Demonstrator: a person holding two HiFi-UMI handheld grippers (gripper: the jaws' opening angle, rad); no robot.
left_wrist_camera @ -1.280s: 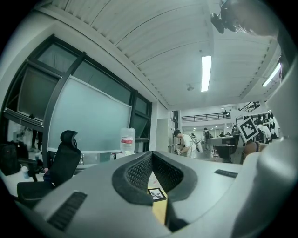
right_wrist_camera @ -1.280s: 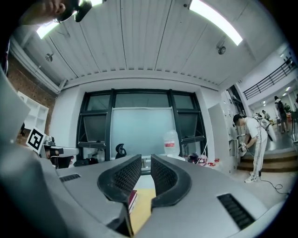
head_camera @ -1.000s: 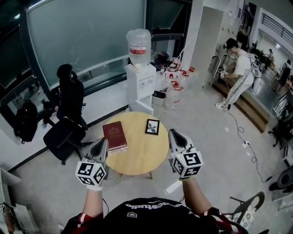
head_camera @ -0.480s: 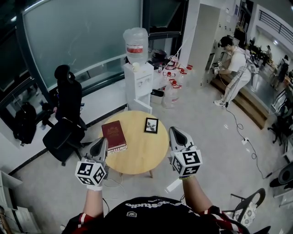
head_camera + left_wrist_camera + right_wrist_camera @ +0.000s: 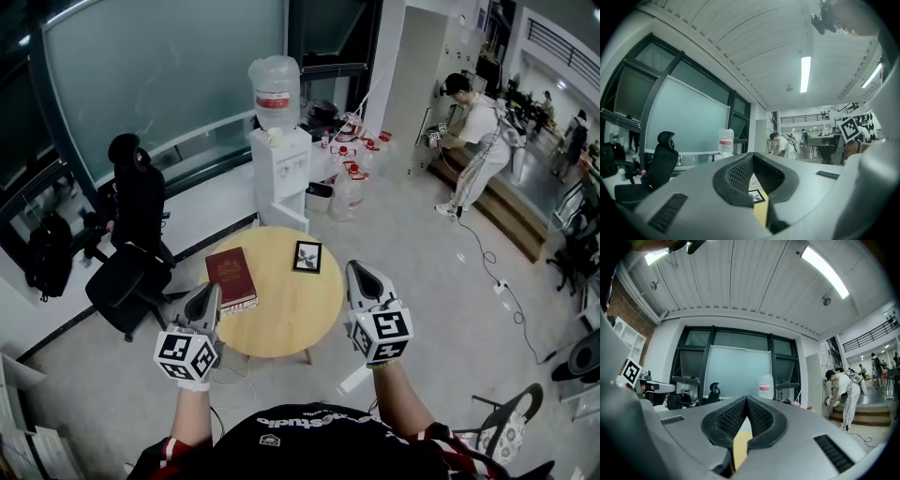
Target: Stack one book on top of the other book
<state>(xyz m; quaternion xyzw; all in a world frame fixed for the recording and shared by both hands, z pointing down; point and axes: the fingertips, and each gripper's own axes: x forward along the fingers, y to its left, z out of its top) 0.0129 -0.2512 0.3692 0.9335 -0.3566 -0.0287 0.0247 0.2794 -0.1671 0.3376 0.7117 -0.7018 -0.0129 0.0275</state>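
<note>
A dark red book lies on the left part of the round wooden table. A smaller black book with a pale picture on its cover lies near the table's far right. My left gripper is held level at the table's near left edge, just short of the red book, shut and empty. My right gripper hovers at the table's near right edge, shut with nothing in it. In the left gripper view the tips of the left gripper meet, and the black book shows below them. The right gripper has its tips together over the table.
A water dispenser and several water jugs stand behind the table. A black office chair stands close to its left side. A person works at the back right, with a cable on the floor there.
Both grippers and both books keep their places. The person at the back right has shifted slightly left.
</note>
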